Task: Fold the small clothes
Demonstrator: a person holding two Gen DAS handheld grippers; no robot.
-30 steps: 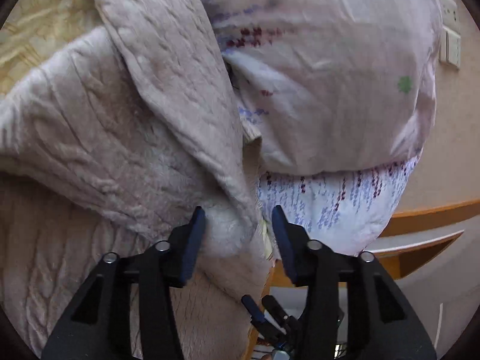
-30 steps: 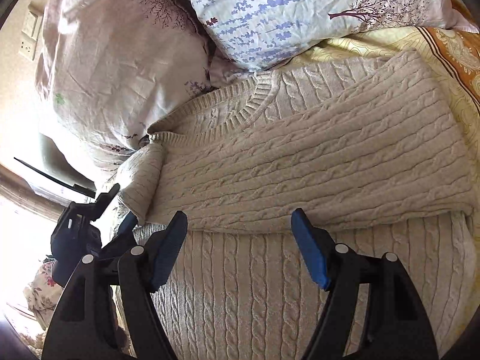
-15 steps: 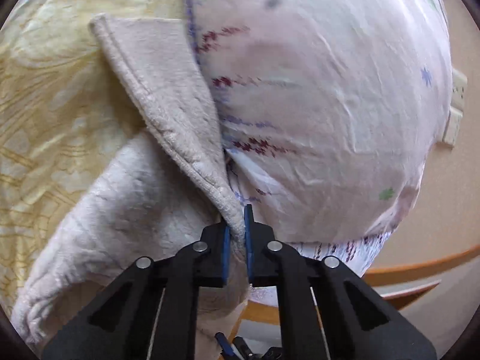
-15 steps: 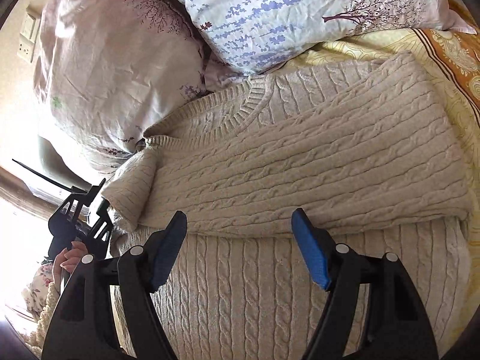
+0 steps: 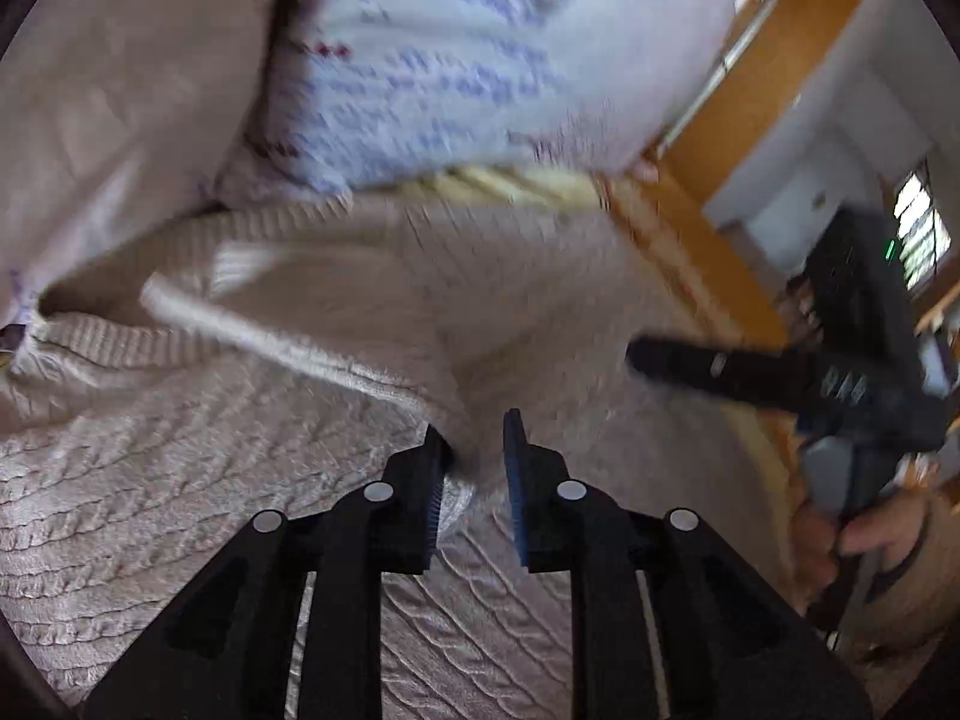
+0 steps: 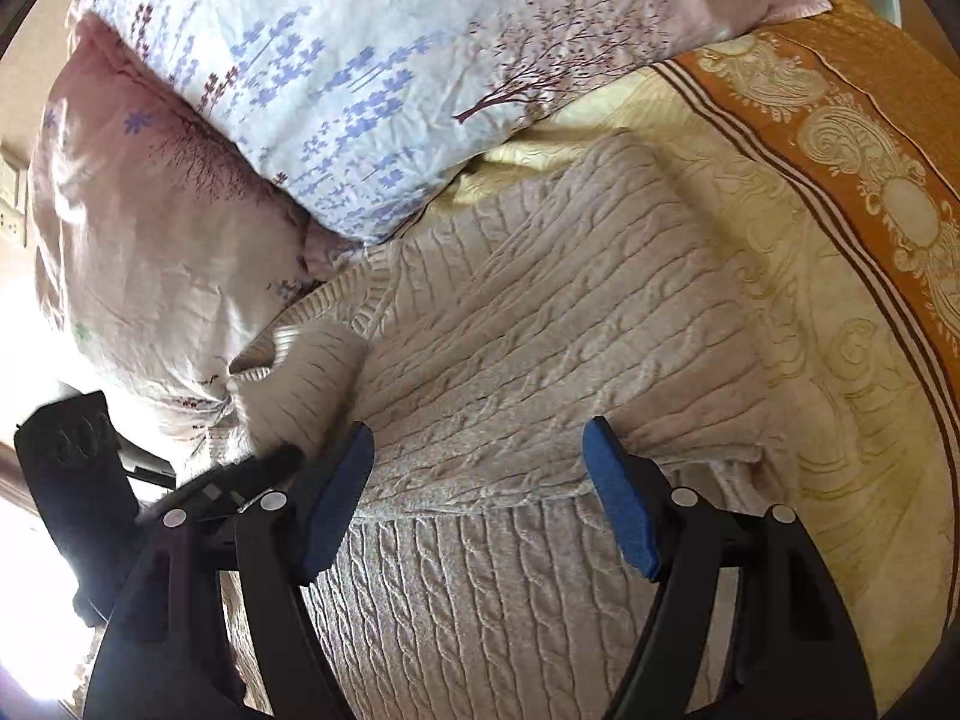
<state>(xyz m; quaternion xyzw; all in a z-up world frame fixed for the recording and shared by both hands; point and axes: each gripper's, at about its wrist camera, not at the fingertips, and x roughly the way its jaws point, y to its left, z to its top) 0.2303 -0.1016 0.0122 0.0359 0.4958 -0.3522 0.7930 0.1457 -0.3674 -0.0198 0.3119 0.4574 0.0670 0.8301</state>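
the cream cable-knit sweater [image 6: 540, 360] lies flat on the yellow bedspread [image 6: 810, 360], and i place everything from it. at its left edge stands the pink pillow [image 6: 150, 252], touching the collar. just behind the collar lies the blue flowered pillow [image 6: 372, 60], leaning on the pink one.

the left gripper [image 5: 474, 456] is over the left side of the sweater. its jaws are opening, with a narrow gap, and a raised fold of the sleeve [image 5: 312, 360] sits between them; the pads seem not to press it any more, but the left wrist view is blurred. in the right wrist view this sleeve [image 6: 306, 384] is folded across the sweater near the collar.

the right gripper [image 6: 480, 492] hovers over the middle of the sweater, jaws wide apart, holding nothing. on the right of the sweater the bedspread shows an orange patterned border [image 6: 870, 150]. the right hand [image 5: 864, 534] is at the far right.
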